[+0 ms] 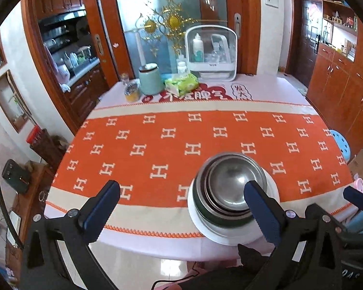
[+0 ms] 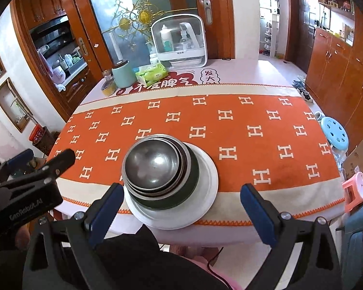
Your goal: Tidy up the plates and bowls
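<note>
Both tongs stand wide open and hold nothing. Left tongs point(image 1: 181, 203) hover over the near edge of the worktop point(image 1: 138, 239), their right blue-padded finger point(image 1: 261, 207) in front of the stacked dishes; right tongs point(image 2: 181, 205) hover at the same edge, their left blue pad point(image 2: 106, 207) just beside the stack's near-left rim — whether it touches, I cannot tell.

The stack sits near the middle of the near edge: nested round stainless-steel bowls point(image 2: 152, 162) inside a dark green bowl point(image 2: 193, 183), all on a round white plate point(image 2: 205, 193). The plate rests partly on the orange cloth with white H marks point(image 2: 242, 130) and partly on its beige border.

Along the far edge, toward the left corner, stand a pale green lidded canister point(image 1: 150, 78), a green tissue pack point(image 1: 181, 84) and a white clear-fronted storage case point(image 1: 210, 50).
</note>
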A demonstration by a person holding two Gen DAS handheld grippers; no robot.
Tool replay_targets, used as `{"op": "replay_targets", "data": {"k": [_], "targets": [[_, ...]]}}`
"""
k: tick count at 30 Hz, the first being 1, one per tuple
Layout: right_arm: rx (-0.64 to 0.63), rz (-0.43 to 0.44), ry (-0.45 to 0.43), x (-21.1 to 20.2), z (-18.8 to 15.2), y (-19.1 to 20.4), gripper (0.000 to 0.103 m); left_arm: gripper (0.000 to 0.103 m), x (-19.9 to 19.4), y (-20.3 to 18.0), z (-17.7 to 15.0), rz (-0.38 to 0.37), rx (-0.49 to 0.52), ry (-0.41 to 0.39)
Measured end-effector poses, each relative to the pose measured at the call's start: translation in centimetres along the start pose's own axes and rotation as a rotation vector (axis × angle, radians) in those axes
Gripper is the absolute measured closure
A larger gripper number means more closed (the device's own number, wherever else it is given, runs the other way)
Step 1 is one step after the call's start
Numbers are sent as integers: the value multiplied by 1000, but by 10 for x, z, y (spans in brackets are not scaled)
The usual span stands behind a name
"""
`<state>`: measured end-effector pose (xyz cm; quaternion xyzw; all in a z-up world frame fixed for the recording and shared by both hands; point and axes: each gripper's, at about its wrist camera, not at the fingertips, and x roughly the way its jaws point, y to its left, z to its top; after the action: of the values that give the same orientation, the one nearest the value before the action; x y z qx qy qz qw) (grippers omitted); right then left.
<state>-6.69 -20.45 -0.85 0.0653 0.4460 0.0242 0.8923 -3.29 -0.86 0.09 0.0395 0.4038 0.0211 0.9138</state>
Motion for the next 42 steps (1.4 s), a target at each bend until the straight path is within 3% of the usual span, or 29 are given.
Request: {"op": "replay_targets", "data": {"k": [6,17,42], "targets": [[10,-36,-18,-3,-3,3,0,1,0,0,-1,-15,10,-7],[17,-62,-68,-14,-1,3,0,1,2,-2,-2,-41,7,-6],[18,-72,-45,-12,-4,-3,0,1,-2,-10,-5,-59,18,-4]]}}
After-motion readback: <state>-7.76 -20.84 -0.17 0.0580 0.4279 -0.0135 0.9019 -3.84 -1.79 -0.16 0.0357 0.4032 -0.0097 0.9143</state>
